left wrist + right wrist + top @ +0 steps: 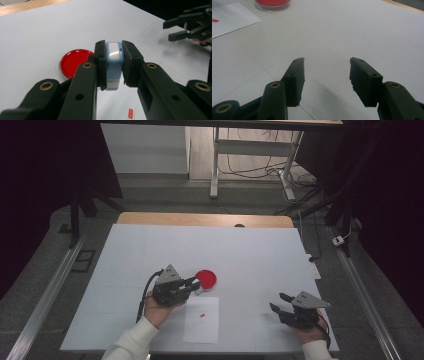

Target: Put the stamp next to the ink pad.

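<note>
From my remote seat I see, at the left, the left hand-held gripper (192, 283) lying level above the desk (125, 250), its hand (159, 311) cupped under the body and a white sleeve (131, 343) trailing to the near edge. Its jaws pinch a small light-blue stamp (113, 63) by its sides, the stamp standing upright between the pads, white base down. Just beyond the jaw tips sits a red dish (206, 279), close enough to stand in the way of any forward push. Below the jaws a white sheet (201, 319) lies flat, bearing a small red mark (202, 315) near its middle. To the right of the sheet the desk is bare. Farther right, the right hand-held gripper (280, 302) rests low near the near right corner, pointing left and away, its jaws spread with nothing between them. In the right gripper view the bare desk stretches ahead of the jaws, dish and sheet well off at the upper left.
</note>
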